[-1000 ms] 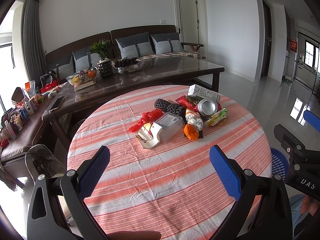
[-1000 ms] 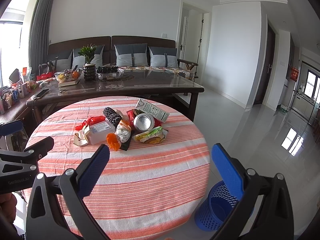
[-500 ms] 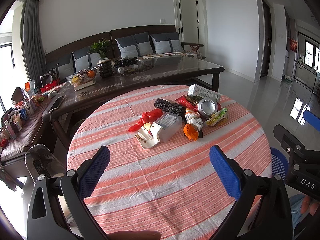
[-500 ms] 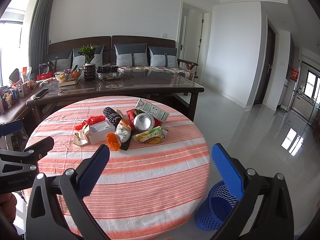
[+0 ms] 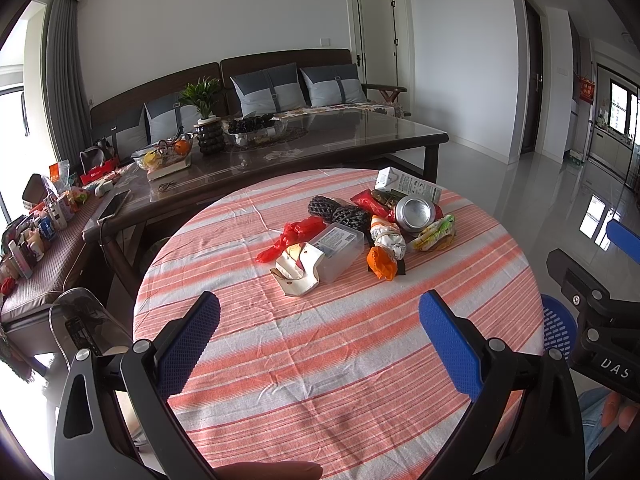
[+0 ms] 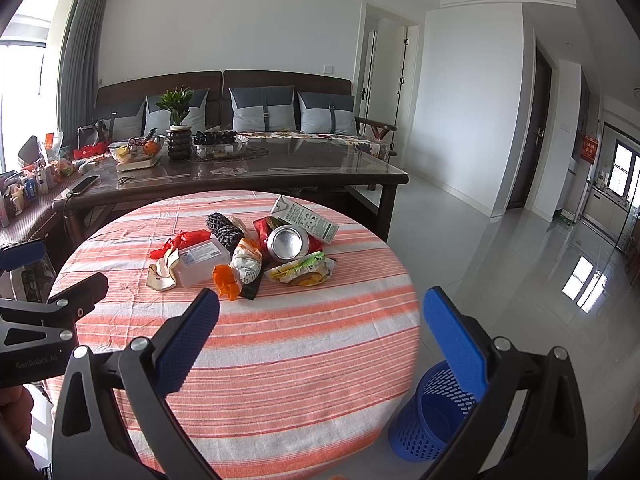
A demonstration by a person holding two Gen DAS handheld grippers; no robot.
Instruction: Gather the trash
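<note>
We hold both tools short of the trash pile (image 5: 356, 232), over the near part of the round striped worktop (image 5: 340, 360). Left tool (image 5: 320, 338): fingers spread wide, nothing between them. Right tool (image 6: 320, 334): same, spread wide and empty.

Landmark: the silver can (image 6: 286, 242), lying on its side at mid-pile.
- Carton (image 6: 306, 220) just behind the can, on its far right.
- Green-yellow snack wrapper (image 6: 300, 274) in front of the can, nearest the right tool.
- Orange wrapper (image 6: 226, 280) and clear plastic box (image 6: 202, 262) in front and to the left of the can.
- Red bag (image 6: 184, 238) left of the can; two dark mesh balls (image 6: 224, 228) behind and left.
- Blue basket (image 6: 434, 412) on the floor, well below and right of the can, past the worktop edge.

Nothing collected yet, we judge.

Risks from here:
- The can may roll if nudged, since it rests on its side against loose wrappers.
- Items touch and overlap; closing on one may drag a neighbour or snag the cloth.
- Thin wrappers could slip out mid-carry.
- The basket sits low and beside the worktop, so a release from height may miss.
</note>
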